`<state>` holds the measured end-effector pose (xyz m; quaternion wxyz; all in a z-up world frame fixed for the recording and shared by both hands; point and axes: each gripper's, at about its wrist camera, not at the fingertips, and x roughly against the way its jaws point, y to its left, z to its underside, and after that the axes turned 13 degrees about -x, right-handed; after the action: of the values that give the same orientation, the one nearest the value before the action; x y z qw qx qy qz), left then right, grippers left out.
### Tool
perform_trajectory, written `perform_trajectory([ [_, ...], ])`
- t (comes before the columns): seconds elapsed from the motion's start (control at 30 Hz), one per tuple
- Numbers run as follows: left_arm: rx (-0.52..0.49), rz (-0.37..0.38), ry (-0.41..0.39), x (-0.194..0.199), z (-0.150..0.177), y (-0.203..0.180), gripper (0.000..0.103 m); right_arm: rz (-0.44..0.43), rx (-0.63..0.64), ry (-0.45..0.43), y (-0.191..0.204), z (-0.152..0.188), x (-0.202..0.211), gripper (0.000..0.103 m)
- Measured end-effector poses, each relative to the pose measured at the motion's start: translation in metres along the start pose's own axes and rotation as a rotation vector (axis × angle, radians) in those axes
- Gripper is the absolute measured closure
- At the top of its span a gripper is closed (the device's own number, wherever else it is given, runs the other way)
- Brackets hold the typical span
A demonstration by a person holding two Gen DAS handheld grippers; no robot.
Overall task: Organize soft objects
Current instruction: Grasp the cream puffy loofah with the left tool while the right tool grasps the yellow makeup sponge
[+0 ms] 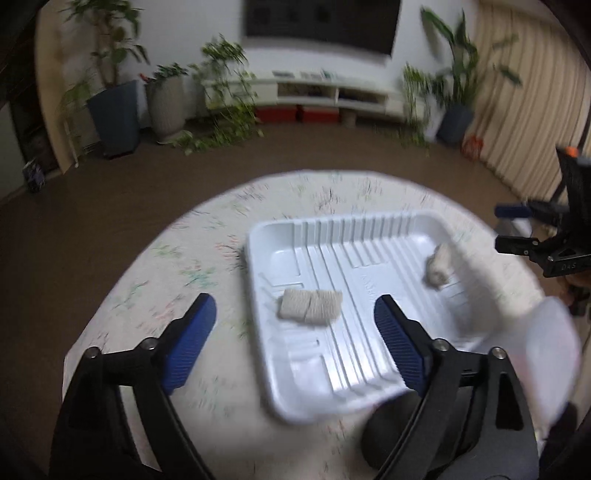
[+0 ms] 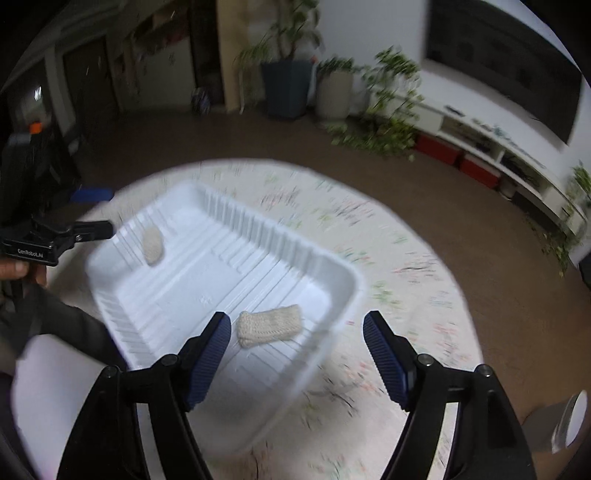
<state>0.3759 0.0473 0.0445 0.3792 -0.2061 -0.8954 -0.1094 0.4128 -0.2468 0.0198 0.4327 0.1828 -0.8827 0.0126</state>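
This was a home living room. Ahead of the tongs, beyond the round table (image 1: pixel 177 258) with its flower-printed cloth, a dark television (image 1: pixel 321 26) hung on a white wall above a low white media shelf (image 1: pixel 332 92). Potted plants (image 1: pixel 114 103) stood on the brown floor (image 1: pixel 110 192) to either side, and cream curtains (image 1: pixel 528 110) hung off to the right.

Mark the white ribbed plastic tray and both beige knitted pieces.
white ribbed plastic tray (image 1: pixel 373 258), left wrist view, bare ribbed floor.
folded beige knitted piece (image 1: pixel 309 307), left wrist view, middle.
rounded beige knitted piece (image 2: pixel 153 245), right wrist view, middle.
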Motion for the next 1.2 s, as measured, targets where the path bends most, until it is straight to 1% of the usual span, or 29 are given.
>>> perform_trajectory([
  [0.03, 0.012, 0.000, -0.014, 0.014, 0.005, 0.002, 0.008, -0.008, -0.022, -0.027, -0.005, 0.004, 0.016, 0.023],
  [0.07, 0.019, 0.002, -0.037, 0.034, 0.016, 0.000, 0.007, -0.018, -0.041, -0.055, -0.008, 0.010, 0.033, 0.022],
  [0.13, 0.028, 0.009, -0.052, 0.056, 0.033, -0.005, 0.007, -0.035, -0.057, -0.107, -0.010, 0.029, 0.067, 0.017],
  [0.17, 0.035, 0.014, -0.053, 0.068, 0.045, -0.011, 0.007, -0.044, -0.065, -0.128, -0.009, 0.045, 0.083, 0.016],
  [0.23, 0.055, 0.016, -0.055, 0.089, 0.069, -0.022, 0.007, -0.056, -0.068, -0.141, -0.003, 0.069, 0.101, 0.013],
  [0.3, 0.100, 0.027, -0.057, 0.107, 0.097, -0.034, 0.006, -0.069, -0.072, -0.142, 0.008, 0.101, 0.116, 0.012],
  [0.37, 0.153, 0.032, -0.055, 0.121, 0.121, -0.045, 0.000, -0.096, -0.088, -0.125, 0.020, 0.132, 0.126, 0.009],
  [0.43, 0.212, 0.040, -0.057, 0.134, 0.144, -0.058, 0.000, -0.110, -0.106, -0.111, 0.035, 0.162, 0.133, 0.007],
  [0.5, 0.238, 0.039, -0.034, 0.143, 0.166, -0.079, 0.000, -0.125, -0.123, -0.106, 0.054, 0.190, 0.139, 0.005],
  [0.53, 0.241, 0.034, -0.028, 0.145, 0.173, -0.088, 0.000, -0.121, -0.125, -0.108, 0.064, 0.200, 0.141, 0.003],
  [0.6, 0.237, 0.028, -0.026, 0.150, 0.190, -0.113, 0.000, -0.087, -0.113, -0.123, 0.083, 0.223, 0.146, 0.000],
  [0.67, 0.203, 0.019, -0.018, 0.150, 0.203, -0.138, 0.000, -0.058, -0.116, -0.150, 0.099, 0.244, 0.151, 0.000],
  [0.73, 0.165, -0.006, -0.015, 0.145, 0.210, -0.160, 0.000, -0.039, -0.123, -0.171, 0.112, 0.262, 0.151, 0.000],
  [0.8, 0.152, -0.025, 0.001, 0.138, 0.215, -0.173, 0.000, 0.004, -0.107, -0.172, 0.120, 0.272, 0.143, 0.000],
  [0.83, 0.141, -0.034, 0.003, 0.136, 0.219, -0.177, 0.000, 0.030, -0.099, -0.152, 0.122, 0.275, 0.136, 0.000],
  [0.87, 0.125, -0.056, 0.002, 0.133, 0.218, -0.180, 0.000, 0.059, -0.093, -0.125, 0.123, 0.275, 0.129, 0.001],
  [0.93, 0.109, -0.086, 0.002, 0.130, 0.216, -0.181, 0.000, 0.074, -0.096, -0.130, 0.119, 0.275, 0.127, 0.001],
  [1.0, 0.105, -0.100, 0.001, 0.129, 0.213, -0.180, 0.000, 0.111, -0.128, -0.123, 0.111, 0.270, 0.122, 0.001],
  [1.07, 0.093, -0.104, 0.011, 0.123, 0.212, -0.181, 0.000, 0.110, -0.181, -0.106, 0.099, 0.266, 0.114, 0.001],
  [1.2, 0.096, -0.088, 0.029, 0.110, 0.211, -0.182, 0.000, 0.092, -0.218, -0.065, 0.091, 0.266, 0.095, 0.003],
])
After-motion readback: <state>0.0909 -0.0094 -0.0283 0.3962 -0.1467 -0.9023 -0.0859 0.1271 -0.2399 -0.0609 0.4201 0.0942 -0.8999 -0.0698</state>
